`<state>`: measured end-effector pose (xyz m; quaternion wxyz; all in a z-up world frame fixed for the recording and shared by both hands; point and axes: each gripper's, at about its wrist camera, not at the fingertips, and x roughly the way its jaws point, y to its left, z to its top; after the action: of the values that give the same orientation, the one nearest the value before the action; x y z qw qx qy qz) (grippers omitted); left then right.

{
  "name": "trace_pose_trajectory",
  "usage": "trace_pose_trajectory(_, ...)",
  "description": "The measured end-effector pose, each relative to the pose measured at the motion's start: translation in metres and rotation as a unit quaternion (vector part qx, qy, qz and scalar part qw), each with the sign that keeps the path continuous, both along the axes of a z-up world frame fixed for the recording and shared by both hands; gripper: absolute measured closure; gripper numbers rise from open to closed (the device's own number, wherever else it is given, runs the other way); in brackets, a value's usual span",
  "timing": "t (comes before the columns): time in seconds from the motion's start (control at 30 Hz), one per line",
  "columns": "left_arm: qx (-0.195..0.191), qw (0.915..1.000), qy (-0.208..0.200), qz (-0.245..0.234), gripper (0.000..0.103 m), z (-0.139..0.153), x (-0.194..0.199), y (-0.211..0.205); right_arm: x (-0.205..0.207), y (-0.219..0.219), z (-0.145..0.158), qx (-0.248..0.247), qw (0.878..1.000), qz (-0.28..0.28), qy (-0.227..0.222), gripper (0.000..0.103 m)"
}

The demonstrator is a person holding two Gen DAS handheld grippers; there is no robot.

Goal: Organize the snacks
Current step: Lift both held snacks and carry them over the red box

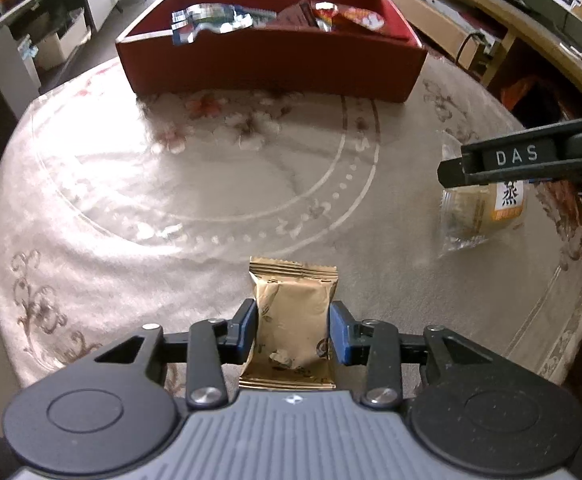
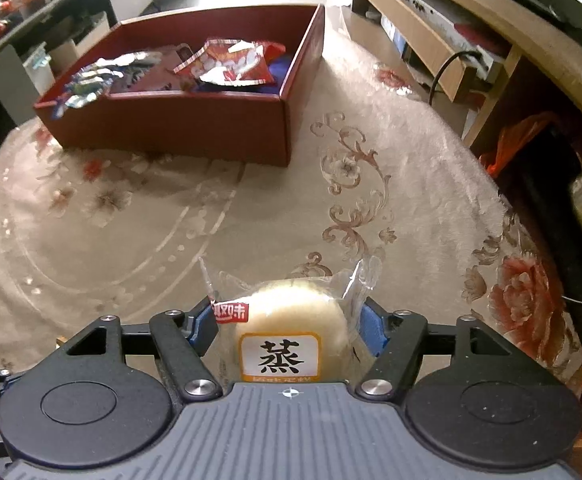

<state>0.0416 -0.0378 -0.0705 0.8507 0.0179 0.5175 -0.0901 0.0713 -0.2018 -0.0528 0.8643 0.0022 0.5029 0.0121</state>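
Note:
My left gripper (image 1: 293,330) is shut on a gold-brown snack packet (image 1: 293,316), its blue pads pressing both sides, just above the floral rug. My right gripper (image 2: 289,330) is shut on a clear-wrapped pale steamed cake (image 2: 291,320) with a white and orange label. In the left wrist view the right gripper (image 1: 531,160) shows at the right edge with the cake (image 1: 475,212) under it. A dark red box (image 1: 271,64) stands at the far side of the rug; it also shows in the right wrist view (image 2: 179,124) and holds several shiny snack packets (image 2: 231,64).
The pale floral rug (image 1: 171,184) covers a round surface. Wooden shelving (image 2: 431,32) with cables runs along the right. An orange bag (image 2: 511,144) lies beside the rug's right edge. Grey cabinets (image 1: 51,32) stand at the far left.

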Motion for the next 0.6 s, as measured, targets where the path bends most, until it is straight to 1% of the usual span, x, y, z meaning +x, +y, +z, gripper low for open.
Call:
trace_pose_trajectory(0.17,0.002,0.9998,-0.014,0.012,0.063,0.009,0.006,0.006,-0.003,0.003,0.008,0.009,1.000,0.006,-0.015,0.028)
trace_pose_trajectory(0.6,0.001,0.9983,-0.045,0.038,0.063,0.025,0.030,0.023,-0.004,0.027,0.016,-0.009,0.999,0.042,-0.032,0.028)
